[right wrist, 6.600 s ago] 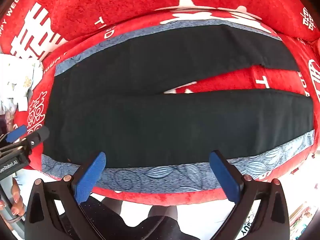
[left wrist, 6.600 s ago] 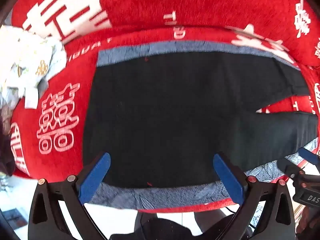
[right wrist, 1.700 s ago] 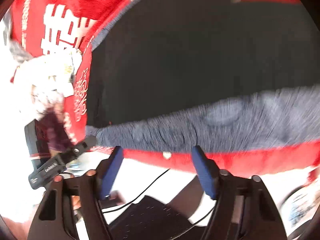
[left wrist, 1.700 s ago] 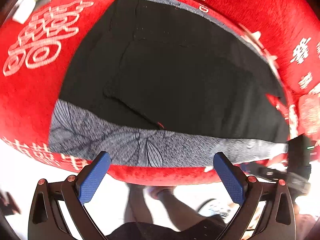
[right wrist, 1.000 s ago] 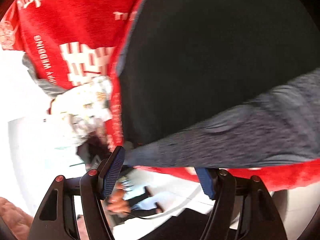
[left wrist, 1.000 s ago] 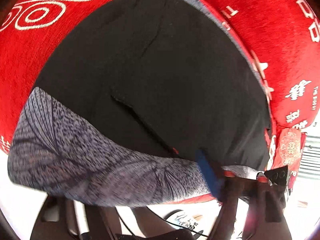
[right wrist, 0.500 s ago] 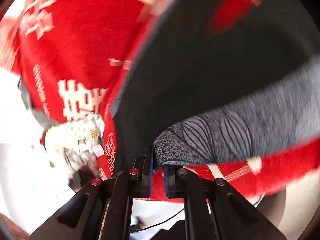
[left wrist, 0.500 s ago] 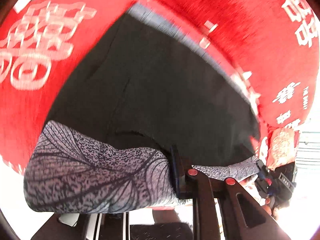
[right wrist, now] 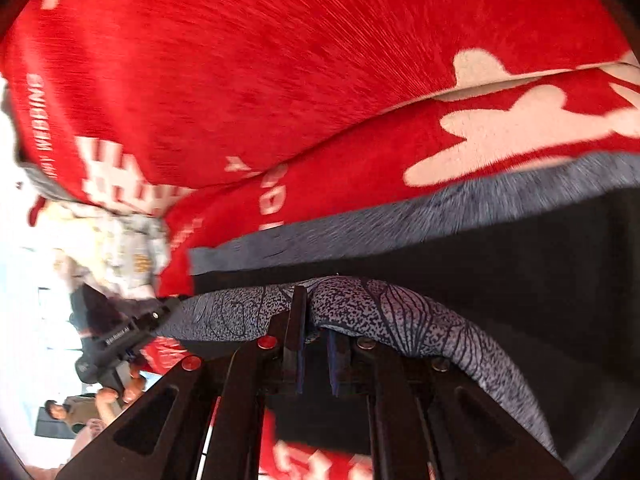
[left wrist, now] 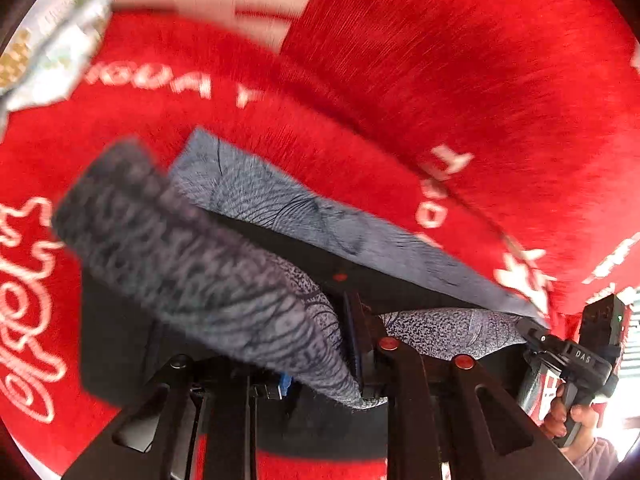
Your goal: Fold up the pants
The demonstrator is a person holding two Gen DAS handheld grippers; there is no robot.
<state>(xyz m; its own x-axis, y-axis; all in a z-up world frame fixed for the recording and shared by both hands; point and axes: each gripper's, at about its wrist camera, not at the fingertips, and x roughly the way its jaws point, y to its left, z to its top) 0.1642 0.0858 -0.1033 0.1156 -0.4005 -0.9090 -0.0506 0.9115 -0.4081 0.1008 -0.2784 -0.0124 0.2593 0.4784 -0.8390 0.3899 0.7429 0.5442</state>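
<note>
The left gripper (left wrist: 352, 344) is clamped tight on the grey patterned side stripe of the pants (left wrist: 304, 228), which lie on the red sofa (left wrist: 460, 80) with the near edge lifted toward the far grey stripe; the right gripper (right wrist: 314, 344) is pinched shut on the same stripe further along. The pinches look shallow (only a ridge of cloth sits between the pads), so I judge a quick pull could slip the edge free, or uneven travel could land the stripes skewed. A second ago both claws stood open below the flat near edge; now both grip it and carry it over the black cloth.
</note>
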